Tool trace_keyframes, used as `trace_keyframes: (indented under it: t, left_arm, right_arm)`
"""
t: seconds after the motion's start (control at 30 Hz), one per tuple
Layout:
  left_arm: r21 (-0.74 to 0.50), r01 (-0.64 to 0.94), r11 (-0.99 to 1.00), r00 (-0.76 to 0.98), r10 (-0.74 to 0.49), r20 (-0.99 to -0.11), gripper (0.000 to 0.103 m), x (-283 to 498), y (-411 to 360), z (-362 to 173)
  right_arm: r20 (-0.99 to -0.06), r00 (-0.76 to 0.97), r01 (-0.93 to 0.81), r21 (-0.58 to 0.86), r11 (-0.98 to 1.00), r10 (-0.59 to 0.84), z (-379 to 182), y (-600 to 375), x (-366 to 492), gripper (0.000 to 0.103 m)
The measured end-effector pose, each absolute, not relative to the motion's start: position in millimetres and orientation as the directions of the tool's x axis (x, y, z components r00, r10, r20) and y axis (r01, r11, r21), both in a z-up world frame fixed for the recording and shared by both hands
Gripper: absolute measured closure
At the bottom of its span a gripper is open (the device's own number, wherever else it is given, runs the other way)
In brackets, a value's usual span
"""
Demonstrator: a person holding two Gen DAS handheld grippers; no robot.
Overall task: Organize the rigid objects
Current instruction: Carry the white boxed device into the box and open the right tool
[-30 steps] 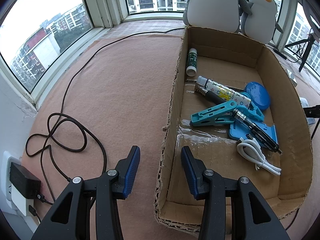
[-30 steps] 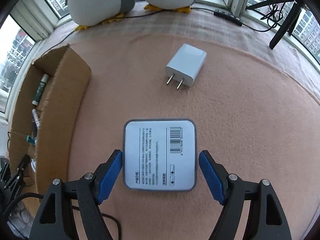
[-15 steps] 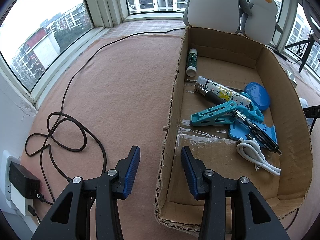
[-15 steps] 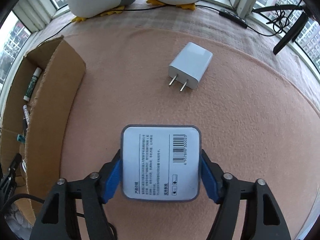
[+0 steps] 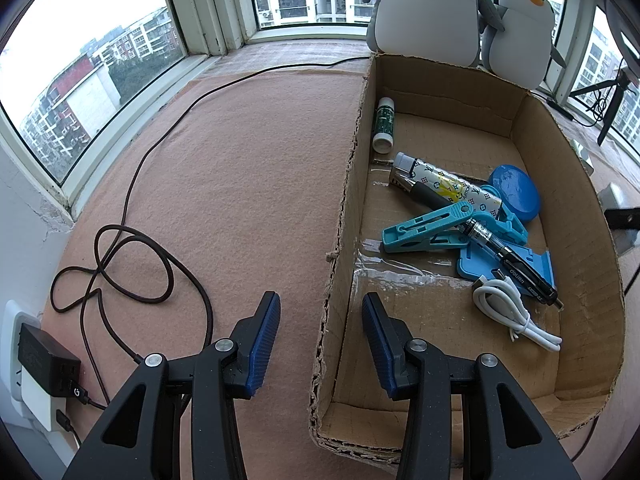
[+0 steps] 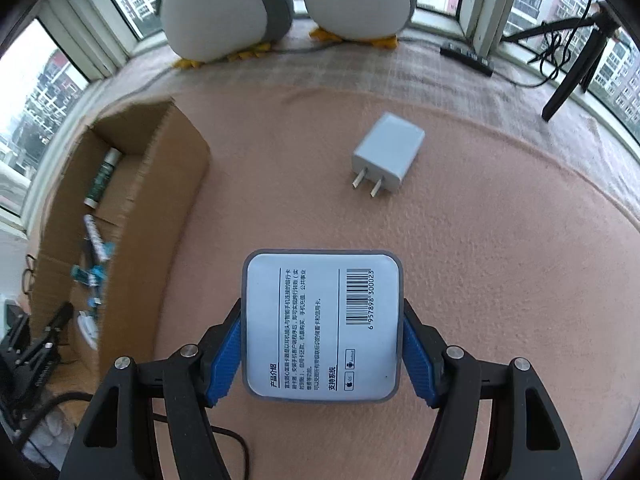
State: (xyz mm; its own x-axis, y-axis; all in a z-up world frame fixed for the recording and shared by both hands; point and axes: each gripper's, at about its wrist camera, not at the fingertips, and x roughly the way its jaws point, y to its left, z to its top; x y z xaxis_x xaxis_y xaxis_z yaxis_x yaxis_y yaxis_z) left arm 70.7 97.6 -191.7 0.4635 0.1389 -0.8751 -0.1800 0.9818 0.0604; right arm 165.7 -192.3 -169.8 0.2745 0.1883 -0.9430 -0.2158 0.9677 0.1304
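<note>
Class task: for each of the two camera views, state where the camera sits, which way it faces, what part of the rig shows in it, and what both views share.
Left wrist view: sits on the left gripper, looks steeply down over the box wall; its two fingers straddle that wall, jaws at their narrowest.
Right wrist view: sits on the right gripper, looks steeply down at the mat; its jaws, having just closed, clamp the tin, with the charger beyond.
Shared: the box, the glue stick and the penguins.
</note>
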Motion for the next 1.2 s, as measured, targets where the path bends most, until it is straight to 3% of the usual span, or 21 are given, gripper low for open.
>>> trace_keyframes:
  t: [0.53,1.2]
  left_arm:
    - [0.06,-0.18,0.982,0.464,0.138,-0.875,0.057,71,98,-192]
    - [0.06,-0.18,0.982,0.464,0.138,-0.875,0.057,70,98,-192]
  right_arm:
    - [-0.856,0.4,-0.389,0.166,0.906,0.328,-84,-118,175,0.037]
    - [-0.891,0.256,-0.446,0.236,0.863,0.376,-135,-23,212,0.037]
